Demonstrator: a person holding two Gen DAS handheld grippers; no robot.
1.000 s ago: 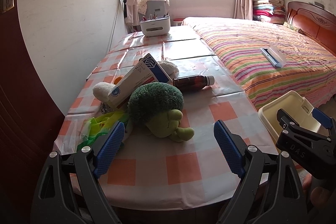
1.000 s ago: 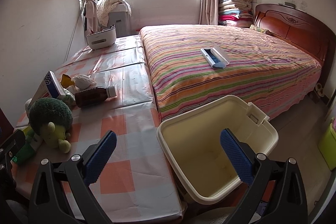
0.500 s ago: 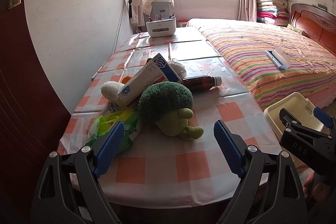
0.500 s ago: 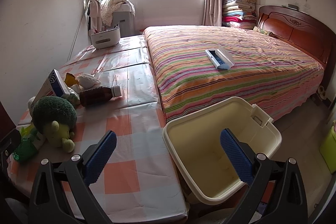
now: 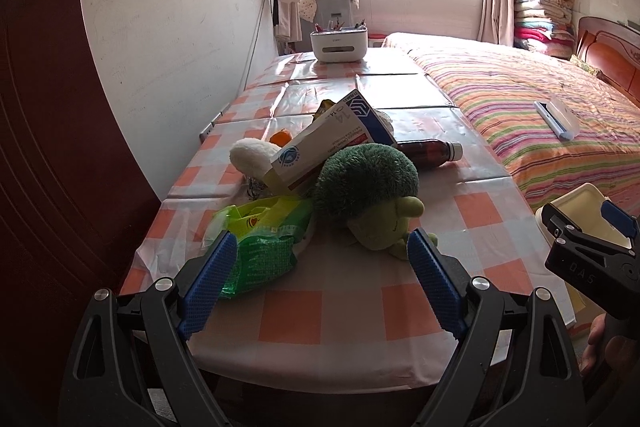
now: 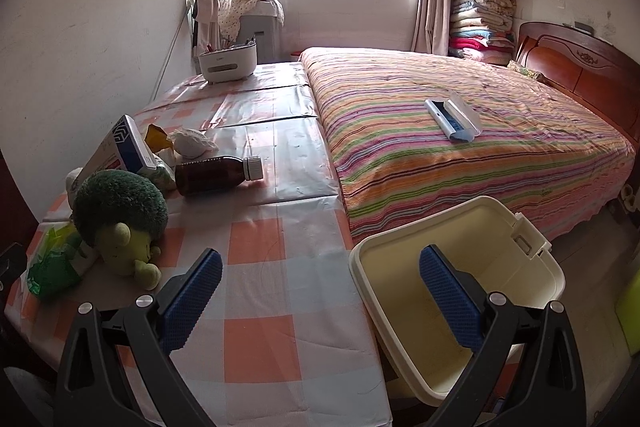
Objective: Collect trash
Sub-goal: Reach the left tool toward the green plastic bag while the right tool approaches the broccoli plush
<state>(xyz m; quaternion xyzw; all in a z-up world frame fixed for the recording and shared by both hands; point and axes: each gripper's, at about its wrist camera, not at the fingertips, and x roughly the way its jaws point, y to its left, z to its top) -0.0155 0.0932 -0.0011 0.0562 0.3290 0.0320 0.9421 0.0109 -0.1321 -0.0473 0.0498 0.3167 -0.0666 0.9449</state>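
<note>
My left gripper (image 5: 316, 281) hangs, jaws wide and empty, facing the green wrapper (image 5: 256, 247); right gripper (image 6: 320, 297), equally wide, hovers by the bin (image 6: 532, 259) beside the bench (image 6: 280, 255), ready for drops.

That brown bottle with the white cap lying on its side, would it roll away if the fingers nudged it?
Probably. The brown bottle with the white cap looks round and lies on its side on the glossy checked tablecloth, so a sideways nudge would likely roll it. Its smooth, hard-looking surface may also slip when gripped.
</note>
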